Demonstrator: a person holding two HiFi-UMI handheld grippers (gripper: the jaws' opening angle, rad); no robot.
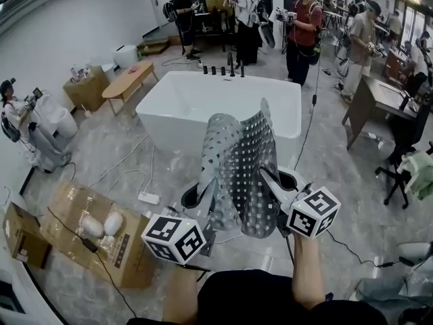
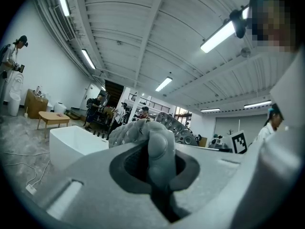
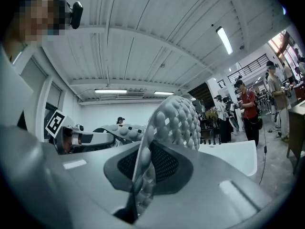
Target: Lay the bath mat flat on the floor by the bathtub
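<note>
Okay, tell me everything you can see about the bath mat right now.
The bath mat is grey and looks like soft rubber. It is covered in rounded bumps and rows of small square holes. It is not flat: it stands up, curled into two folds, in front of the white bathtub. The left gripper is shut on one bunched edge and the right gripper on another. None of it seems to lie on the floor yet.
</note>
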